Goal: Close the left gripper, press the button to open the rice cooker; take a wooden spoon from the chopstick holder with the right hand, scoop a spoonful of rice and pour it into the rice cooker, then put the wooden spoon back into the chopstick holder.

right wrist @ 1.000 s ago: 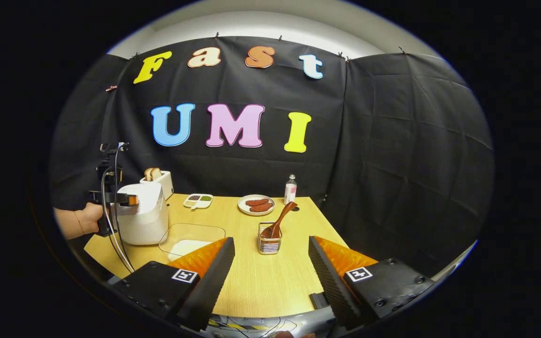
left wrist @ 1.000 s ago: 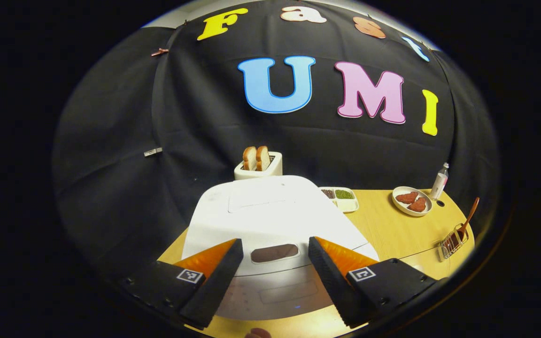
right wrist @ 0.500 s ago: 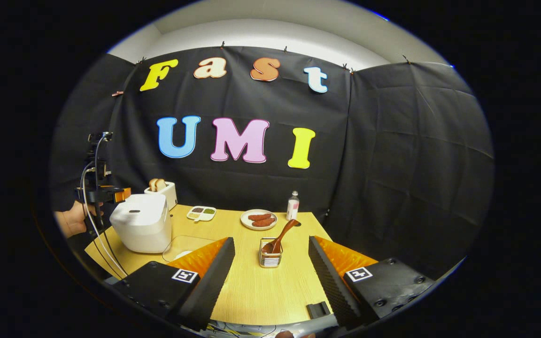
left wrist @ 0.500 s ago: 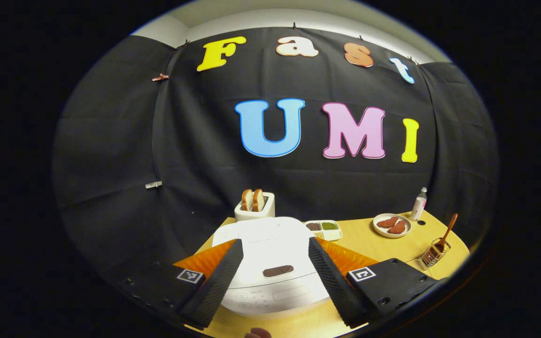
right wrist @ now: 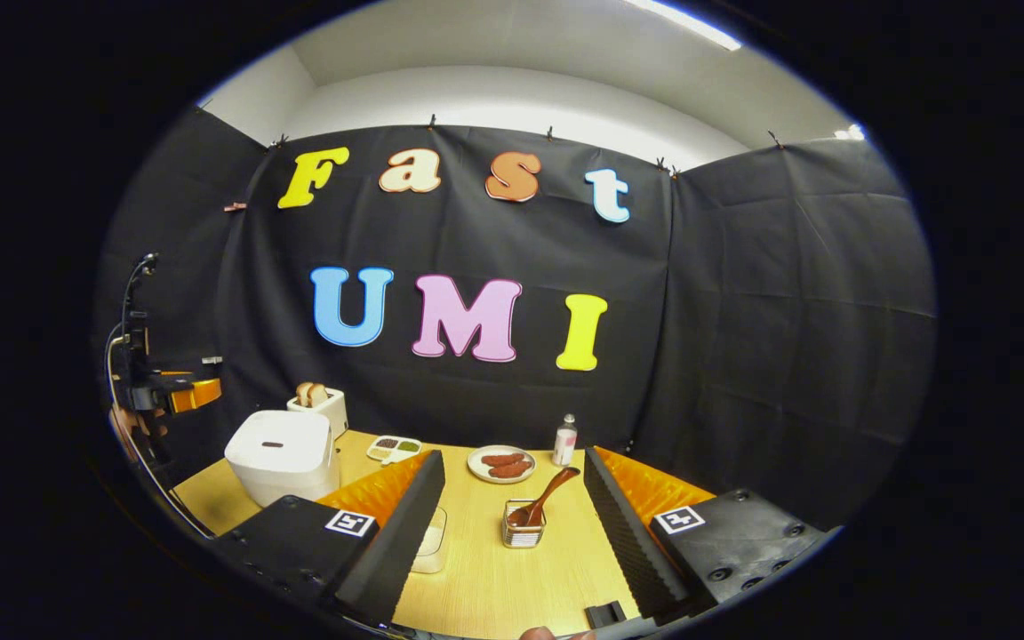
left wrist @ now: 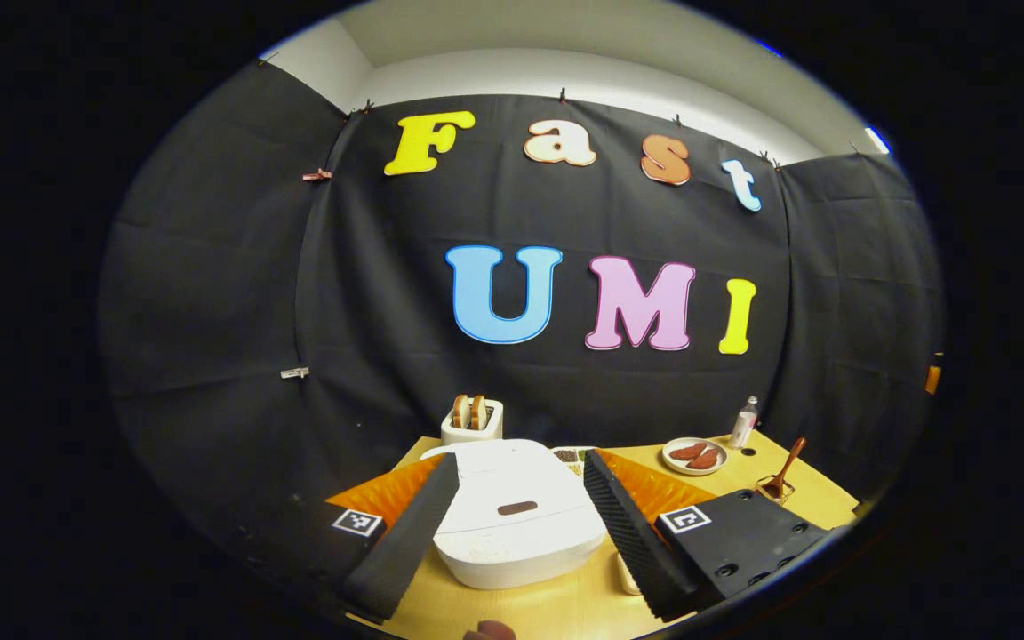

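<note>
Claws spread wide, lid shut.
Left claw (left wrist: 519,520) hung above the rice cooker (left wrist: 516,524); pressing its button (left wrist: 517,508) unclenched risked straddling it.

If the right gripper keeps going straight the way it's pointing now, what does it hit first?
Most likely the wooden spoon standing in the chopstick holder, which sits between the open right gripper fingers, though depth is hard to judge.

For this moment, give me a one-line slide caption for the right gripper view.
Open right tool faces the wooden spoon in its chopstick holder; closed rice cooker at left.
</note>
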{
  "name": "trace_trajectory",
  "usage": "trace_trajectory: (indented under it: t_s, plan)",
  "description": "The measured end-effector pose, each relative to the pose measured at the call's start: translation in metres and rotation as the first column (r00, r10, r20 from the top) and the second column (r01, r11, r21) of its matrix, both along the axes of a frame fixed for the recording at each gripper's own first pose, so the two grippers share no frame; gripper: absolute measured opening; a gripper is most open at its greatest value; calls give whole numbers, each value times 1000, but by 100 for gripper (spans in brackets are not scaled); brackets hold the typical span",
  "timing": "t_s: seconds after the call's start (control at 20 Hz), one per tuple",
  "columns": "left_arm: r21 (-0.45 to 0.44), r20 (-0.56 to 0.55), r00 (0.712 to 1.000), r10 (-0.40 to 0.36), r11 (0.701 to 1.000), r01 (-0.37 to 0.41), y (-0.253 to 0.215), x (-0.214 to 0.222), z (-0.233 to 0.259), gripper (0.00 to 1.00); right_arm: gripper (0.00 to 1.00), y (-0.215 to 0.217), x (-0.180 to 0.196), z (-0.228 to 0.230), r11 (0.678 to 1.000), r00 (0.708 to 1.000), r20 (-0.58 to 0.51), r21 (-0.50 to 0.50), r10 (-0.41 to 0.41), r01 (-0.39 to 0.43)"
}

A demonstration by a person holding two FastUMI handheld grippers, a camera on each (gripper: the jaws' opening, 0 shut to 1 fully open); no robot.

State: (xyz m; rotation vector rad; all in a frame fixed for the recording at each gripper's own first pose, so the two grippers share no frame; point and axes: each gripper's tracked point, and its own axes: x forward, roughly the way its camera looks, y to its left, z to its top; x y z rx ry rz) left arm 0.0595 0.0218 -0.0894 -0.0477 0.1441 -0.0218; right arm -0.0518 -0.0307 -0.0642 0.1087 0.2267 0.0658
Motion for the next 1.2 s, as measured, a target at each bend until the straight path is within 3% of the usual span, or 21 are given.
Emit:
trace_trajectory:
  t_s: [0.15, 0.5, 0.9, 1.2]
  plan:
    - [24, 15, 1000, -22, 999, 22, 1, -30, 14, 97, 98, 10, 5, 5, 1000, 1000, 15, 13, 24, -24]
    - [-30, 52, 999, -8, 1000, 9, 13, -81, 46, 97, 98, 15, 14, 26, 1000, 998, 61, 23, 12, -14]
    - [-53, 73, 997, 11, 999, -7, 17, -98, 61, 95, 98, 14, 20, 34, 1000, 996, 83, -3, 18, -18]
    - [5, 85, 996, 3, 1000, -3, 8, -96, 66, 95, 98, 24, 25, 34, 999, 996, 82, 16, 32, -34]
